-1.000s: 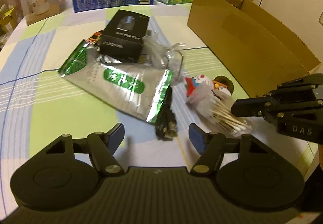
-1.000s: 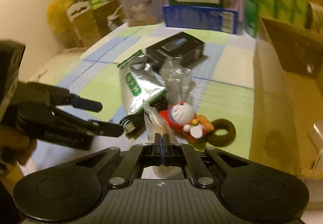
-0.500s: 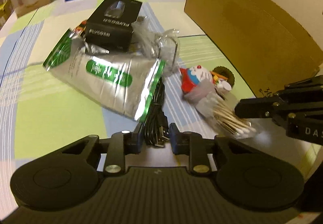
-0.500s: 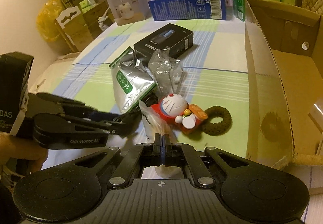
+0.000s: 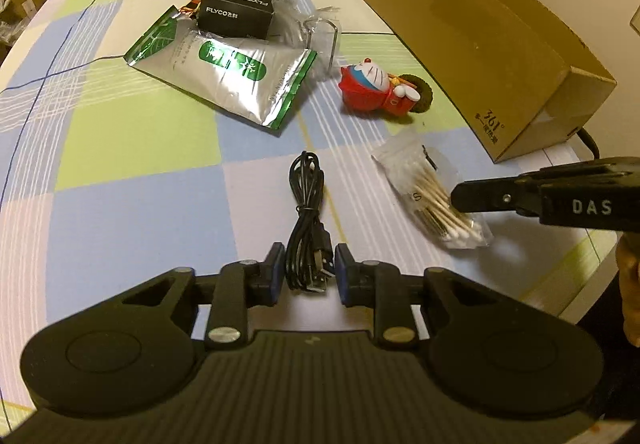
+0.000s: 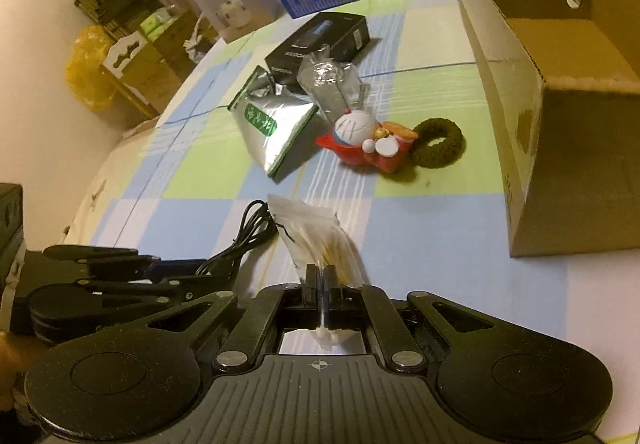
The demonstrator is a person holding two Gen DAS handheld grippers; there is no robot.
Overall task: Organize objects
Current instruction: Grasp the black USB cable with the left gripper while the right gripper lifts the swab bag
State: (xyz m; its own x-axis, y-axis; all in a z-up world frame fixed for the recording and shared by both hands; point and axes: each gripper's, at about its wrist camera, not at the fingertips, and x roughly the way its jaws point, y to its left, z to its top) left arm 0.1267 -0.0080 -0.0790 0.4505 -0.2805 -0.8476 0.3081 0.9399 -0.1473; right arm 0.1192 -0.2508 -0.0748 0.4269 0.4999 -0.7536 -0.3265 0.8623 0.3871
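Both tongs are on cargo now. Left gripper (image 5: 310, 271) has its blue-padded fingers (image 5: 275, 268) standing a little apart on either side of the coiled black USB cable (image 5: 307, 219), not pressed against it; half a second ago they were closer in around the plug end, and the cable lay half under the silver-and-green foil pouch (image 5: 224, 71). Now the cable lies clear of the pouch on the checked tablecloth (image 5: 132, 203), toward the near edge of the tabletop. Right gripper (image 6: 320, 278) is clenched on the clear plastic bag of cotton swabs (image 6: 316, 240), which has come away from the red-and-white cartoon cat figurine (image 6: 366, 141) toward the near edge, beside the cable. The figurine, the dark green knitted ring (image 6: 438, 141), the black FLYCO carton (image 5: 244, 5) and the open brown cardboard box (image 5: 480, 43) along the right edge sit as before.
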